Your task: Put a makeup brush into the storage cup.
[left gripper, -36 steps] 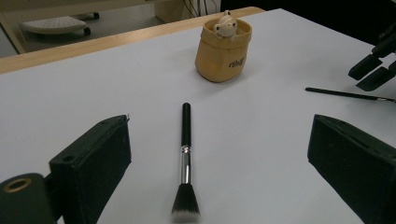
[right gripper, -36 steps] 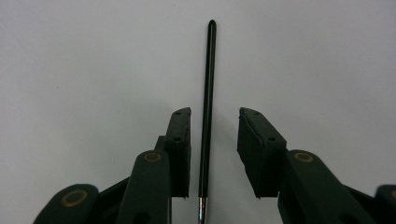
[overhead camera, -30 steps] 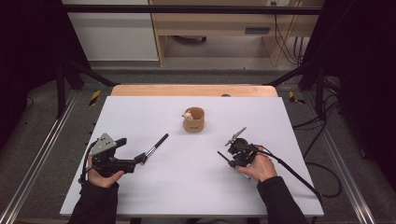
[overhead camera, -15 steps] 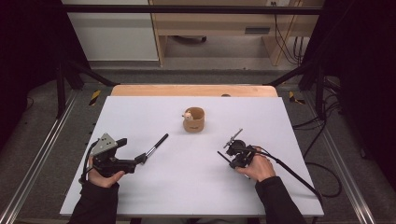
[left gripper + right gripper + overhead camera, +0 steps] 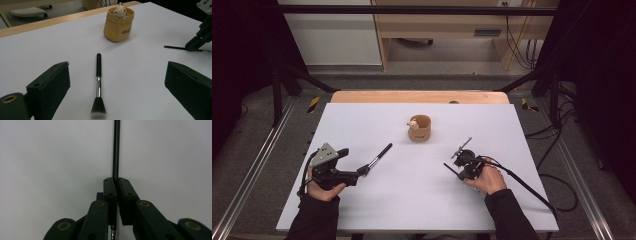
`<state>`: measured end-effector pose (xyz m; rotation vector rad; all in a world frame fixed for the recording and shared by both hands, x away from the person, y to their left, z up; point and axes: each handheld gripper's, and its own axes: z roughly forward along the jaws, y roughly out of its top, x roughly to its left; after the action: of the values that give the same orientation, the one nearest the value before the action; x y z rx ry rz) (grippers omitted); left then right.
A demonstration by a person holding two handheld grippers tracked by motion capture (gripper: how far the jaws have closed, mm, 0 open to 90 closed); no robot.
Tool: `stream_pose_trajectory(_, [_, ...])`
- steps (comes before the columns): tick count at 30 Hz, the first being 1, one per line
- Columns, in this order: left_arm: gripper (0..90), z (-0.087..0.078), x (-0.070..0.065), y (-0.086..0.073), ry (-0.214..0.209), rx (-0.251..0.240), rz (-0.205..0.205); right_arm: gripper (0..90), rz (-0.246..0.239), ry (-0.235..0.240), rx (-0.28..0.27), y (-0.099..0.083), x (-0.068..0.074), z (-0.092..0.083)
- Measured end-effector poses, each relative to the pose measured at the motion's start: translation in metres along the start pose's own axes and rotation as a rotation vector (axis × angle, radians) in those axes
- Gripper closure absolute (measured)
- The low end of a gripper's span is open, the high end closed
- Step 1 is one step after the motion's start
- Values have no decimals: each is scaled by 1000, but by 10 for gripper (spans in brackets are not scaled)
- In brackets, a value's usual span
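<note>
The right gripper [image 5: 116, 181] has just closed, pinching a thin brush [image 5: 115, 150] on the desk [image 5: 412, 200]. The left gripper [image 5: 117, 82] stands spread around a fat brush [image 5: 98, 85]. Neither brush is yet in the cup [image 5: 420, 129].

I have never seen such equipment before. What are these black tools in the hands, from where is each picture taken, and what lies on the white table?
A person sits at a white table and holds a hand-operated gripper in each hand; there is no robot arm. The high view looks down from above. The other two pictures come from small cameras riding on the grippers, looking along their black jaws.

The left gripper stands wide open. Between its jaws, untouched, a makeup brush with a black handle lies flat on the table. Beyond it stands a small tan cup with a little animal figure peeking over its rim.

The right gripper has just been closing, and its jaws now clamp a thin black stick, possibly a slim brush handle, lying on the table.
</note>
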<state>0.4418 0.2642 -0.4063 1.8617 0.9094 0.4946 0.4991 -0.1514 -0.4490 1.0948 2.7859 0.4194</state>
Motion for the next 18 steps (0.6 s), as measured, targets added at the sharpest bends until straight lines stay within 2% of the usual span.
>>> stream_pose_trajectory(9, [53, 0, 0, 0, -1, 3, 3, 857, 6, 4, -7, 0, 1, -2])
stream_pose_trajectory(11, [53, 0, 0, 0, -2, 1, 1, 857, -6, 9, -24, 0, 0, -3])
stream_pose_trajectory(18, [54, 1, -3, 1, -9, 2, 10, 857, 10, 33, -68, -2, 0, -17])
